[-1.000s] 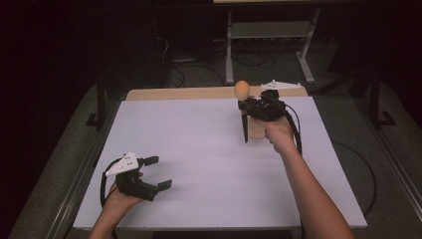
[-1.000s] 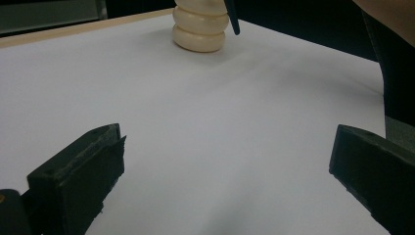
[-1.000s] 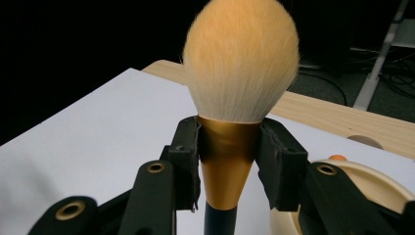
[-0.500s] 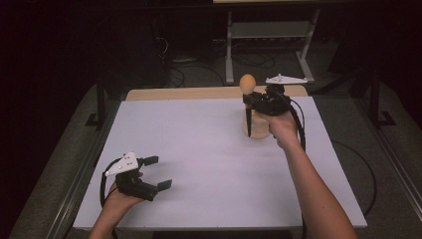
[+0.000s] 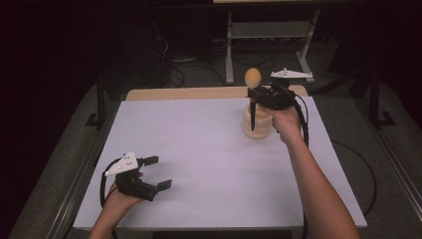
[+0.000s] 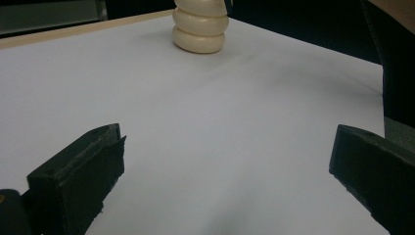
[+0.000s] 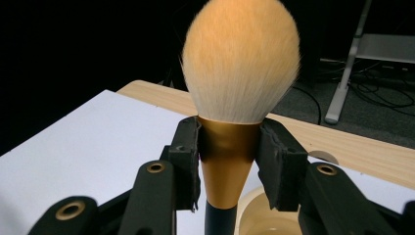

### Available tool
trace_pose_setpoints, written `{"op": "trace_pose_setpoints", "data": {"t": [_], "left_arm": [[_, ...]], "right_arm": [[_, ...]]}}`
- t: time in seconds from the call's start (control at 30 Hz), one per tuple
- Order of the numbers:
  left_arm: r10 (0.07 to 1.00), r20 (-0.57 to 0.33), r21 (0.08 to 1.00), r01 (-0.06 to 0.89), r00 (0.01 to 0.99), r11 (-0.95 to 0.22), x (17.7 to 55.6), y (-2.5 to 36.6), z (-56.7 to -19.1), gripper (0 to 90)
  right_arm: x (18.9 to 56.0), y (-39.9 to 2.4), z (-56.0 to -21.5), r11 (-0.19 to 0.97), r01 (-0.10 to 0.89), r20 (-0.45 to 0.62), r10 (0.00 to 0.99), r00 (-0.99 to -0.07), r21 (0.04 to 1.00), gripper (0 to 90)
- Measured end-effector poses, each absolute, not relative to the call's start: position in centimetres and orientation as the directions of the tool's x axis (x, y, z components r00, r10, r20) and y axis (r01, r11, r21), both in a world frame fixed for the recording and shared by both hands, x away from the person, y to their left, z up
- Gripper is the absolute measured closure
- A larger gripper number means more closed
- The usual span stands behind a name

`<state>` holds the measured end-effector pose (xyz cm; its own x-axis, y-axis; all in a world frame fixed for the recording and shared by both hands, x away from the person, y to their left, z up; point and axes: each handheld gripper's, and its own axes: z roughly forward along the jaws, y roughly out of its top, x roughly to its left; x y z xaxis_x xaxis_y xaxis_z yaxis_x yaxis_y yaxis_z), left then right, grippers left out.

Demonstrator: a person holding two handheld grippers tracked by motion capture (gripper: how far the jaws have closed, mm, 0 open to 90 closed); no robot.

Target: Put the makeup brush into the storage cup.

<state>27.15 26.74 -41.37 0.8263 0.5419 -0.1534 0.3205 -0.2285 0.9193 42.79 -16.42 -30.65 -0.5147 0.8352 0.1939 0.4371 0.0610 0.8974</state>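
High view: nearest, the left tool [image 5: 158, 173] rests spread wide and empty on the white worktop [image 5: 199, 149]. Farther off, the right tool [image 7: 227, 161] clamps the gold metal ferrule of a fluffy orange-bristled makeup brush with a dark handle [image 7: 240, 68], held upright above the cream ribbed ring-shaped holder [image 5: 257, 122]. The brush looks light, its bristles soft; the stiff ferrule seems the best place to hold it. The holder's hollow looks empty.

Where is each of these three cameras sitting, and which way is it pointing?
High view: above the person's side, looking forward and down at the table; both forearms and each hand-held gripper show.
Left gripper view: rides the left hand-held gripper, looking across the table past its open jaws.
Right gripper view: rides the right hand-held gripper, facing the brush it clamps.
Shared: the cream ringed holder.
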Motion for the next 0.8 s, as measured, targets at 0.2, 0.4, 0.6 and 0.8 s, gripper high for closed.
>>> {"op": "trace_pose_setpoints", "data": {"t": [0.2,0.4,0.6,0.8], "left_arm": [[0.545,-0.158,0.919,0.325,0.824,-0.225,27.1,26.8,-41.4,0.0],[0.543,-0.154,0.919,0.321,0.826,-0.227,27.2,26.8,-41.4,0.0],[0.545,-0.151,0.919,0.32,0.825,-0.23,27.2,26.9,-41.3,0.0],[0.542,-0.151,0.919,0.319,0.826,-0.23,27.2,26.9,-41.4,0.0]], "right_arm": [[43.1,-16.7,-30.1,0.057,0.431,0.189,0.842,-0.505,0.901,61.2],[43.4,-17.0,-29.5,0.052,0.422,0.182,0.849,-0.495,0.905,61.2],[43.7,-17.2,-29.1,0.045,0.413,0.179,0.856,-0.486,0.91,61.1],[44.1,-17.3,-28.7,0.05,0.399,0.165,0.859,-0.485,0.916,61.1]]}}
